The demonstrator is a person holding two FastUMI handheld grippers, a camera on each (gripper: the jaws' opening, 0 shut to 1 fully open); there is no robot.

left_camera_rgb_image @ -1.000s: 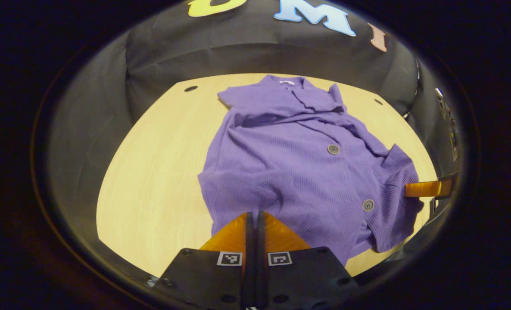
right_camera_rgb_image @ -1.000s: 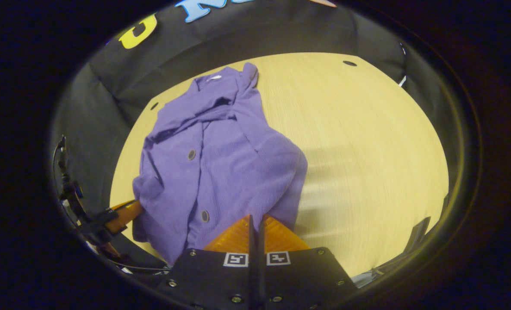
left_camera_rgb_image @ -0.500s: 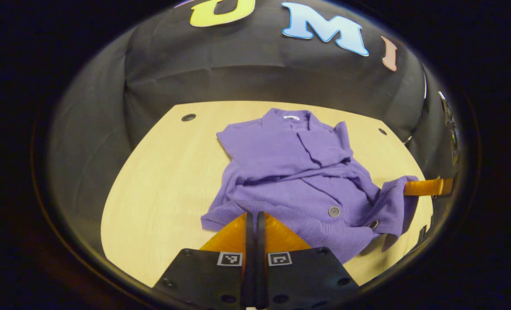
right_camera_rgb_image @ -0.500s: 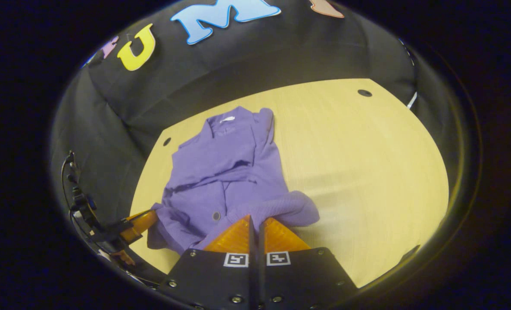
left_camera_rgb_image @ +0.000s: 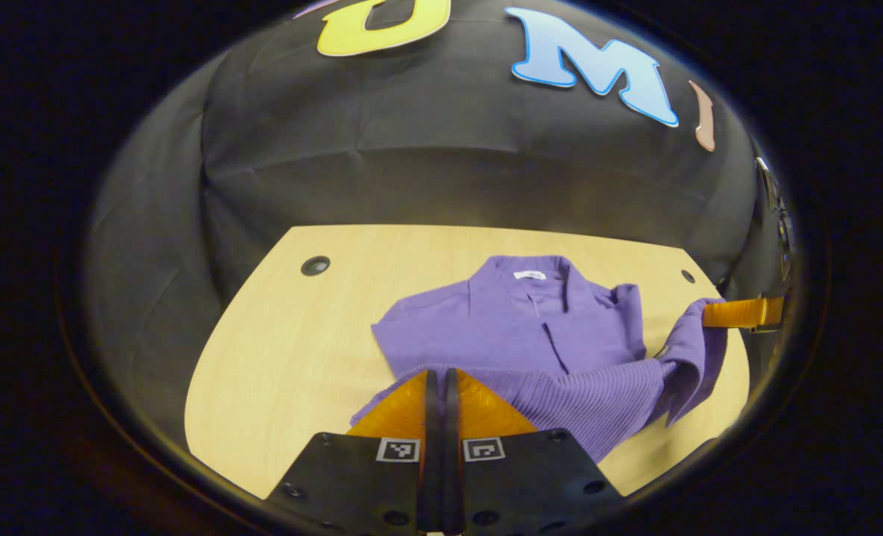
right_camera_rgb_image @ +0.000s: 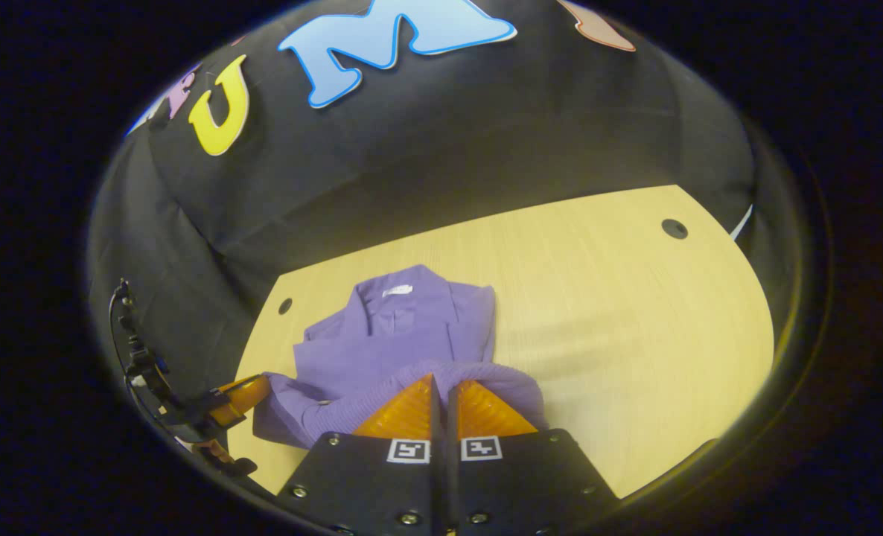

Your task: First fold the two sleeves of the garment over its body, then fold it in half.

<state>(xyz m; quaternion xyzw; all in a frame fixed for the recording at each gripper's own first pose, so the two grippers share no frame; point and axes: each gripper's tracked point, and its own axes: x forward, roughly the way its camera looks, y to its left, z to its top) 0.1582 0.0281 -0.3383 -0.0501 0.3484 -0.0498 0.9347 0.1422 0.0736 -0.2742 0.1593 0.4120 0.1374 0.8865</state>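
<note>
Purple ribbed-knit buttoned garment (left_camera_rgb_image: 516, 327), on pale wooden table (left_camera_rgb_image: 292, 335): sleeves apparently folded over body; halving fold under way, unfinished. Left gripper (left_camera_rgb_image: 441, 383) and right gripper (right_camera_rgb_image: 441, 391), each clamped on hem, hold it raised toward collar.

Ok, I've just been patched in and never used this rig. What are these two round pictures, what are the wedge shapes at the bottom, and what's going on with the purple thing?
Each picture comes from a camera riding on a handheld two-finger gripper, looking forward along its fingers. The wedges at the bottom are each camera's own jaws: the left gripper and the right gripper. In the left gripper view, the right gripper also shows at the far right. On the light wooden table lies a purple button-up cardigan, collar toward the black cloth wall. Both pairs of jaws are closed on its ribbed bottom hem, lifted above the rest of the garment. That looks like the fold-in-half step.
</note>
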